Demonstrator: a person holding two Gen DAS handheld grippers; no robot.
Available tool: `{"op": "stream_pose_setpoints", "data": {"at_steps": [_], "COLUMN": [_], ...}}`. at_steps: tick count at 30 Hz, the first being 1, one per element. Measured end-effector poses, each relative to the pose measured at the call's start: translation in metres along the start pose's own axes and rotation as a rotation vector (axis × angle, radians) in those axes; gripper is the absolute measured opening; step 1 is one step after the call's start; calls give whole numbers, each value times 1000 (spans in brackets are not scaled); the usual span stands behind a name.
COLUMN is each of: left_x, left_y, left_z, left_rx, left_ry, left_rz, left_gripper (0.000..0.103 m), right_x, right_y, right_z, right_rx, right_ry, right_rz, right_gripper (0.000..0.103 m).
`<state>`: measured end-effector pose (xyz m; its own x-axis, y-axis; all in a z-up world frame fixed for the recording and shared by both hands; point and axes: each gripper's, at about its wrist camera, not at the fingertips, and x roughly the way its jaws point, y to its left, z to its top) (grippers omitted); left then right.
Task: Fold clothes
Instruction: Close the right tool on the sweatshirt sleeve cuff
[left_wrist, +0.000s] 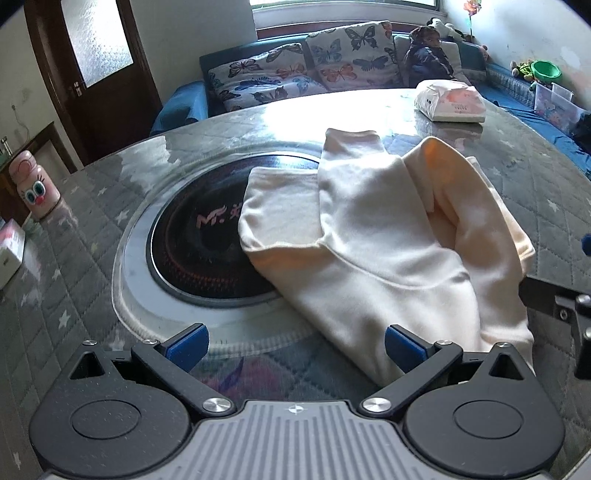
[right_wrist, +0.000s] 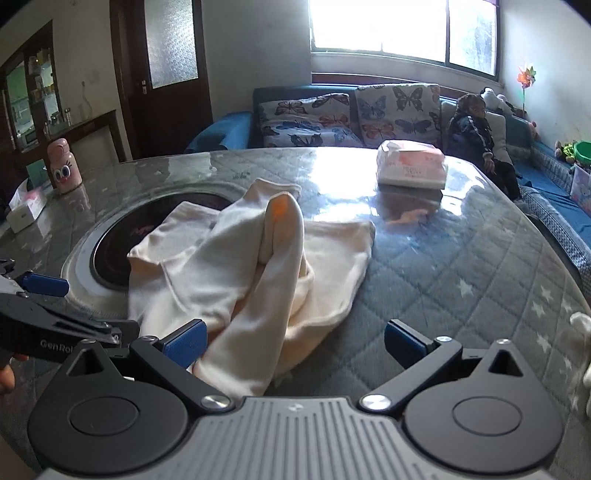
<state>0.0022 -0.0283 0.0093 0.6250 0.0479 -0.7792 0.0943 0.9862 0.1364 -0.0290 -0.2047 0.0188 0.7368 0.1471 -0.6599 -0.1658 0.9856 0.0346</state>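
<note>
Cream garment lies rumpled, partly doubled over, on the desk, overlapping the round hob. Left gripper and right gripper both spread, empty, at its near edge. Mid-fold, seemingly; flattening needed.

The quilt-covered bench carried a rumpled cream garment; a tissue pack; a pink bottle; a white box.
</note>
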Motion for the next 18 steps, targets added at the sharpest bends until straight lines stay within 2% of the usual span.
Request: {"op": "stream_pose_setpoints", "data": {"at_steps": [5,12,18], "left_x": [10,24,36], "left_y": [-2,3,8], "left_z": [9,20,22], "left_rx": [11,-14,-34], "left_ry": [4,16,39], "left_rz": [5,11,17], "left_gripper": [103,103,103], "right_x": [16,47,77], "right_y": [-3,-10,-13], "right_z": [15,38,55], "right_rx": [-14,-17,-16], "right_ry": [-10,-5,6], "right_rz": [1,1,18], "right_gripper": [102,93,75]}}
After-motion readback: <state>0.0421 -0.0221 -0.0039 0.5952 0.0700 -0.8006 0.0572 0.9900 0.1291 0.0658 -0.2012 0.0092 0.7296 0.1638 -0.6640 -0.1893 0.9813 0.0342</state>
